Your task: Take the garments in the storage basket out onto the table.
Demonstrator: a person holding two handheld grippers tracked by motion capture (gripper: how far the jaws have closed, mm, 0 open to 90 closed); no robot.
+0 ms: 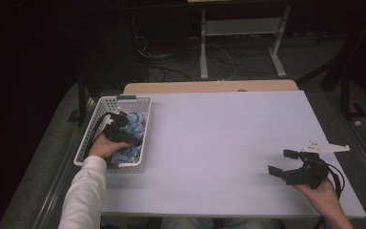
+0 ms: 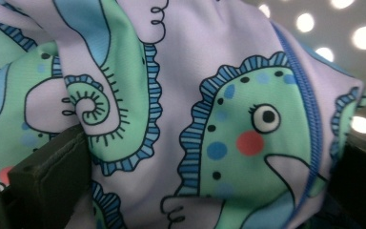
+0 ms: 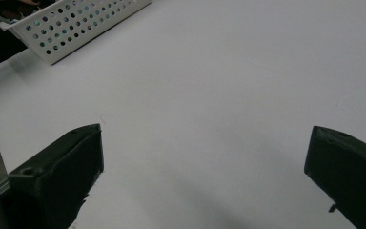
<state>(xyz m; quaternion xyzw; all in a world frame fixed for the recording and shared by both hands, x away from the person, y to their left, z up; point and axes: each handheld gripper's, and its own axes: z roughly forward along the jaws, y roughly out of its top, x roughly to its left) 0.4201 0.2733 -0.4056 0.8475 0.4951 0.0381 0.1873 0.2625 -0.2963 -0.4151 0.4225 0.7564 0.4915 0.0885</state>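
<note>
Your left gripper (image 1: 122,129), at the frame's left, has its jaws wide around the patterned cloth (image 2: 190,95) in the basket (image 1: 88,129); close them on a thick fold. Your right gripper (image 1: 281,162) waits wide open, holding nothing.

The person's left forearm, in a white sleeve (image 1: 83,193), reaches forward from the near left edge, the left hand (image 1: 106,145) wrapped around the left gripper (image 1: 124,128), which points away and down, its jaws standing apart. At the near right, the bare right hand (image 1: 321,188) cups the right gripper (image 1: 281,162) from beneath, aiming it leftward. Its jaws are spread wide with nothing between them, the grey plate on top.
</note>
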